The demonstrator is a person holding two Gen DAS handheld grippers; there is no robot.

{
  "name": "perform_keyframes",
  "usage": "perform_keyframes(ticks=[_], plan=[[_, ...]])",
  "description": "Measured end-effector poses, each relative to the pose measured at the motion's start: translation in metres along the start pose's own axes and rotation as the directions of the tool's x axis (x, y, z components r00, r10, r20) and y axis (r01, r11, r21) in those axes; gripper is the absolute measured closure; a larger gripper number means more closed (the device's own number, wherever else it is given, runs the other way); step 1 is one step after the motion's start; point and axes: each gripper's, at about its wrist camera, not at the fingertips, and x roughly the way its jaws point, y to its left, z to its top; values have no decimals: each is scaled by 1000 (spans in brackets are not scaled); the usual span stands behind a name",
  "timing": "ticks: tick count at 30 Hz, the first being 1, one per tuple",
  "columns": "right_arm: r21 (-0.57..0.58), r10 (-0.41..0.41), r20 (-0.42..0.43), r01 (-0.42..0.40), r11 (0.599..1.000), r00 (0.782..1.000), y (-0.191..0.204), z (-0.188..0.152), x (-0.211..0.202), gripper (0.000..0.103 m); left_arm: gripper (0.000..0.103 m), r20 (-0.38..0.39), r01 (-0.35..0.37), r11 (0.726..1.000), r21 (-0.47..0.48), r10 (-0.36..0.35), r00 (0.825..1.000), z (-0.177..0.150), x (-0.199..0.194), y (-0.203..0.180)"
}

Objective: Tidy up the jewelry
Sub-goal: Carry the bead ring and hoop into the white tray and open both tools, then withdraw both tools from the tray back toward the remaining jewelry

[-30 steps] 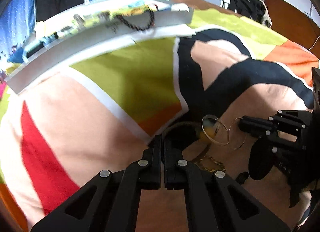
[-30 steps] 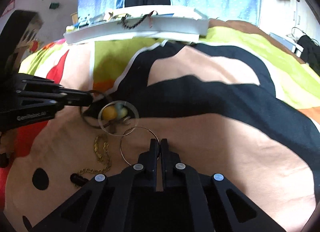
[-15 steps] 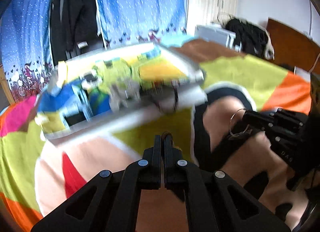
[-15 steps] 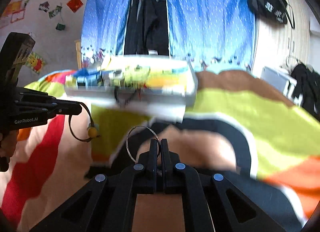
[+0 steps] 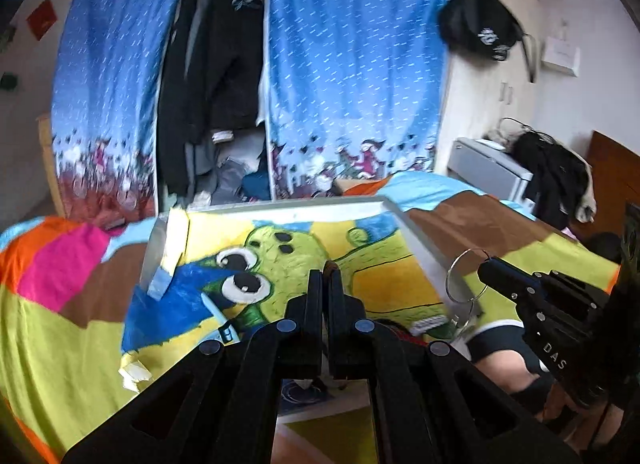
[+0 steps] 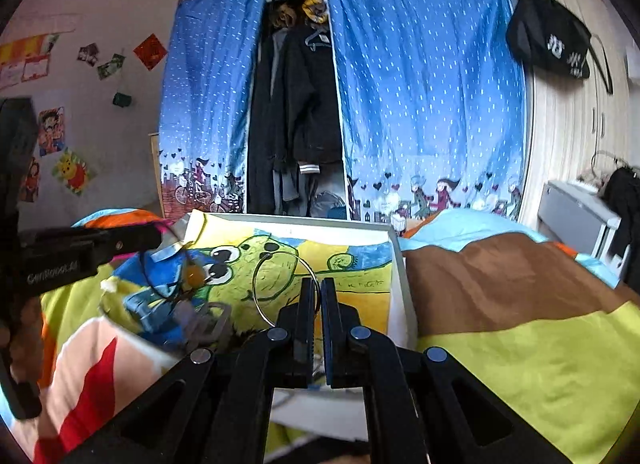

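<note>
Both grippers are now lifted off the bed [image 6: 520, 304] & hovering over the white tray [image 6: 400, 264] w/ the cartoon drawing, vs. low on the bedspread 1 s ago. Right gripper [image 6: 317, 288] is pinching the thin wire hoop [image 6: 280, 284]; left gripper [image 5: 325, 278] is clamping a dark cord w/ yellow bead [image 6: 195, 274], dangling above tray's left part. Blue curtains [image 6: 420, 103] & hanging dark coats [image 6: 300, 111] are standing behind.

Both grippers are matte black plastic with round silver screw heads. The left gripper [image 5: 326, 276] bears pale "GenRobot.AI" lettering. The right gripper [image 6: 315, 284] has flat ribbed fingers [image 6: 307, 304].
</note>
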Motion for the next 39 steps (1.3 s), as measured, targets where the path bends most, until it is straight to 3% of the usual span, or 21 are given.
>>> perform_keyframes(ticks=[9,19,21,22,23,25,28,32,35,39], plan=[[100,26,-115,-15,995,993,-16,-28,44,99,103,-89,-36,999,-27,33,995,-23,27,17],[101,24,-150,-8,995,988,-14,-38,38,99,102,-156,-54,997,-55,45,987,-32,32,21],[106,21,-154,-4,994,988,-15,-38,33,96,97,-173,-76,996,-48,66,983,-32,29,19],[109,18,-152,-1,994,988,-15,-38,29,88,87,-178,-82,996,-47,72,981,-32,27,18],[114,15,-147,2,994,989,-15,-37,25,74,69,-176,-85,995,-50,76,982,-33,24,18],[121,11,-133,6,993,991,-15,-35,16,60,48,-143,-97,993,-73,86,986,-33,13,18],[125,10,-118,5,992,993,-14,-31,1,54,45,-102,-76,992,-103,65,993,-32,-5,17],[117,1,-87,9,993,996,-9,-26,-26,29,27,-53,-95,988,-119,89,995,-29,-30,11],[108,-7,-61,14,994,998,-5,-22,-48,20,19,1,-88,991,-105,88,996,-28,-54,3],[104,-22,-32,25,994,999,3,-19,-78,5,17,82,-95,993,-67,100,992,-32,-90,-10]])
